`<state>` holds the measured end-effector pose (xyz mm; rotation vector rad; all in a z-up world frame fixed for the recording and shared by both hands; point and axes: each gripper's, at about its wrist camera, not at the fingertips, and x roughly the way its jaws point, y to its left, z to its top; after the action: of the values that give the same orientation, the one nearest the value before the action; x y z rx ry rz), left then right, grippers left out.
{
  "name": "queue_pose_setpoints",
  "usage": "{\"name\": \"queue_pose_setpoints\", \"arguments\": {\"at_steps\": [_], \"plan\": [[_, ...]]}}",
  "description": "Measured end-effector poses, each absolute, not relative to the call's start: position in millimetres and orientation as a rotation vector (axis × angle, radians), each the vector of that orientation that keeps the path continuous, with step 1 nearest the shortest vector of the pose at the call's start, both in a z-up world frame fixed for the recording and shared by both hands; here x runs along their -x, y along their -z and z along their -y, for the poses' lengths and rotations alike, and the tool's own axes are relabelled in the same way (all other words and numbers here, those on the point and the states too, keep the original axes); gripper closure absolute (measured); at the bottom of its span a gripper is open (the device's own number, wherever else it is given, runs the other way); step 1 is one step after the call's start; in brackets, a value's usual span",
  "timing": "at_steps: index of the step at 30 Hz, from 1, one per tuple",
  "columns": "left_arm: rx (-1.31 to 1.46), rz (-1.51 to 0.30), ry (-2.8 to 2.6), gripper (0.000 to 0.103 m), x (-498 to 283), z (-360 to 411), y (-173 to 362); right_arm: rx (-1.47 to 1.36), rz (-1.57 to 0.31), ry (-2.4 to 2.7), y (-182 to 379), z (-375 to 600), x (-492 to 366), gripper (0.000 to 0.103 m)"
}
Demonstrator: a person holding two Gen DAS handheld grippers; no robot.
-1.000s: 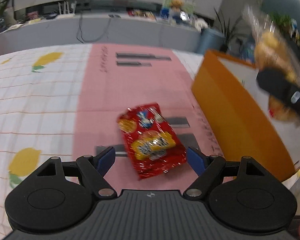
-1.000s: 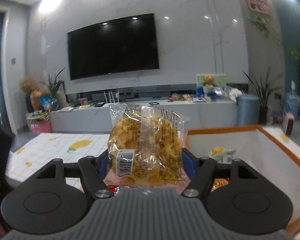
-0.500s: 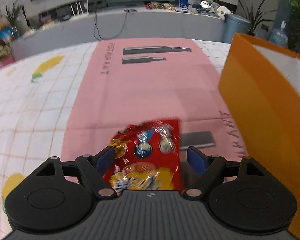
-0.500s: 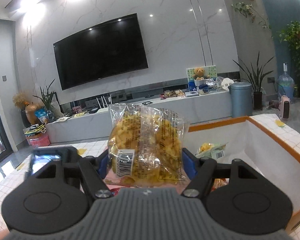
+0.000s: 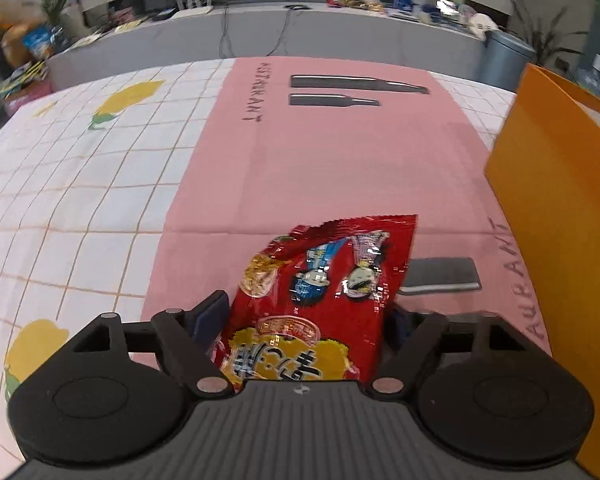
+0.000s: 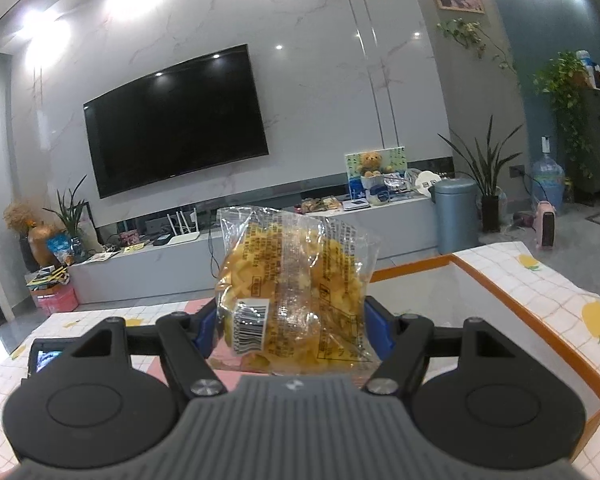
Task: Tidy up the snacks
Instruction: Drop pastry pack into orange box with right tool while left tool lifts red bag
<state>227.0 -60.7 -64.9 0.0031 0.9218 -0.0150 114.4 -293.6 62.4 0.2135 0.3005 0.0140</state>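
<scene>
A glossy red crinkled foil snack packet point(image 5: 320, 300) lies flat on the pink cloth mat point(image 5: 320, 160), between the closing jaws of the left gripper point(image 5: 304, 320). The right gripper point(image 6: 288, 328) clamps a clear plastic bag of yellow crisps point(image 6: 292, 280) upright, beside the orange-rimmed box point(image 6: 532, 304).

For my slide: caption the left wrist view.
Left gripper closing around a red snack packet on the pink mat, orange box alongside.
</scene>
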Motion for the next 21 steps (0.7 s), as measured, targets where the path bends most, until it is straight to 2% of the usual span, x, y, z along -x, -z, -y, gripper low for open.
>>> {"name": "queue_pose_setpoints", "arguments": {"at_steps": [2, 8, 21], "plan": [[0.001, -0.921, 0.011, 0.025, -225, 62, 64, -0.201, -0.303, -0.002, -63, 293, -116, 0.034], [0.07, -0.928, 0.055, 0.031, -226, 55, 58, -0.175, -0.296, 0.021, -68, 305, -113, 0.034], [0.117, -0.837, 0.207, 0.031, -214, 68, 15, -0.202, -0.555, 0.174, -56, 379, -130, 0.034]]}}
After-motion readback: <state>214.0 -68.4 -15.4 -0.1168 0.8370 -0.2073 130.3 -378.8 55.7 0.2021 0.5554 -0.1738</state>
